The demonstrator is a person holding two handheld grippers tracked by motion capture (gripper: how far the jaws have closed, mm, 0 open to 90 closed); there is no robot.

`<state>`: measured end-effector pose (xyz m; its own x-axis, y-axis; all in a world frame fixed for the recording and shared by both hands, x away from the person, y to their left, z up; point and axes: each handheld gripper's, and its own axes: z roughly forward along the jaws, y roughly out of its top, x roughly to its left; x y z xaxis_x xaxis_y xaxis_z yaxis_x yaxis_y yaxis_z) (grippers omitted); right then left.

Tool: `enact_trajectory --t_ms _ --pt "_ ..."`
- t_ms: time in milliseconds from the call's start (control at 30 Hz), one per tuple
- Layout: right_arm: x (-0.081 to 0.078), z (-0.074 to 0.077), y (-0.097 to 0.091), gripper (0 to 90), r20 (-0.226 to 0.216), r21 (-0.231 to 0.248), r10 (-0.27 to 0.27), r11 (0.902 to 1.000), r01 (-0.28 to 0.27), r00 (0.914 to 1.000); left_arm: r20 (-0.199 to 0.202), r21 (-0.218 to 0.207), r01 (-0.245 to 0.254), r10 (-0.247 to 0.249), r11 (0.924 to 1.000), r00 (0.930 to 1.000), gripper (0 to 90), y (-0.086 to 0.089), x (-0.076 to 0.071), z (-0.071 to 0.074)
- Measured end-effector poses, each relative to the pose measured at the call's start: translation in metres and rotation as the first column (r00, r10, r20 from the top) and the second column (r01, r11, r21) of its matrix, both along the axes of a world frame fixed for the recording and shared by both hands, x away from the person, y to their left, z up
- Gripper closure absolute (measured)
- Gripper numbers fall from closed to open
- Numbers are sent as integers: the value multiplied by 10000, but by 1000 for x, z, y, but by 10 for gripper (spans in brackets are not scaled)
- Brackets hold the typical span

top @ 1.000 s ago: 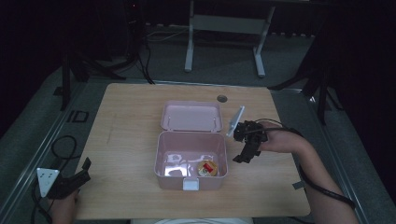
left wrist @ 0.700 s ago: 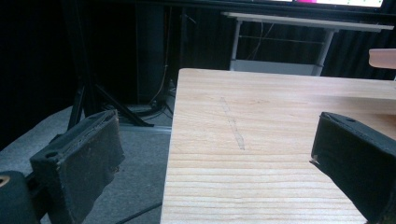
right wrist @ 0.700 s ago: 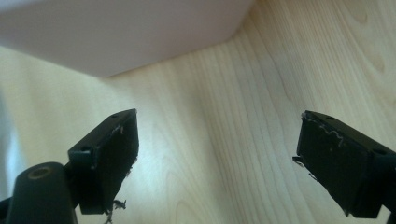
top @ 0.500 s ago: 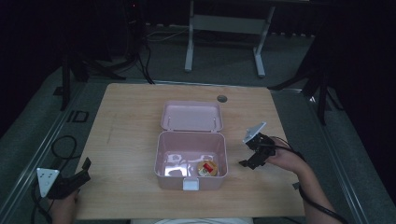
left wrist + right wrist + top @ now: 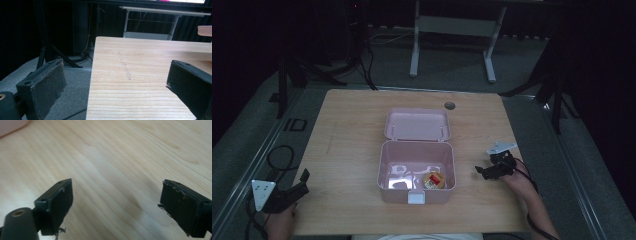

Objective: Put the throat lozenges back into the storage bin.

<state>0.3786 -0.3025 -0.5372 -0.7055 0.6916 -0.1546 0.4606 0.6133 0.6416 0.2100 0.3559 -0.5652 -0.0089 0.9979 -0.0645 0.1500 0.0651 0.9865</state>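
Near the table's middle sits the pink box [image 5: 417,170], lid thrown back, a small round thing [image 5: 433,180] inside; thin plastic, I judge, light and slippery, best pinched at a side wall, with my left claw [image 5: 294,189] and right claw [image 5: 484,171] both gaping, empty.

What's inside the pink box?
The open pink box holds a small round thing with a yellow rim and red middle near its front right. Pale shapes lie to its left, too dim to name. The front wall hides the floor just behind it.
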Motion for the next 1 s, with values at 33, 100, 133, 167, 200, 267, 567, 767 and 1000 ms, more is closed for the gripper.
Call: enact_trajectory --t_ms 33,100,133,167,200,267,567,767,1000 --pt "0 -2 -3 109 161 39 -194 9998 194 9997 -3 -7 -8 8 10000 10000 24 0 0 0" --pt "-2 -6 -8 109 505 182 -603 9981 594 9969 -2 0 2 -2 10000 10000 24 0 0 0" --pt "-3 -7 -11 109 609 304 -802 9965 785 9949 -7 -7 -3 3 10000 10000 24 0 0 0" --pt "-3 -8 -14 109 743 420 -1012 9943 983 9921 -16 -3 5 -5 10000 10000 24 0 0 0" --pt "-4 -8 -17 109 933 545 -1182 9920 1134 9886 -16 -3 5 -5 10000 10000 24 0 0 0" --pt "-4 -9 -21 109 889 700 -1297 9898 1237 9876 -4 6 0 0 10000 10000 24 0 0 0" --pt "-7 -15 -44 109 1470 742 -3155 9486 3076 9375 6 22 0 0 10000 10000 25 0 0 0" --pt "-10 -13 -55 109 1761 1252 -4051 9132 3878 8971 16 41 -19 19 10000 10000 24 0 0 0" --pt "-13 -14 -61 109 1654 1849 -4777 8744 4487 8628 18 8 -70 70 10000 10000 24 0 0 0"
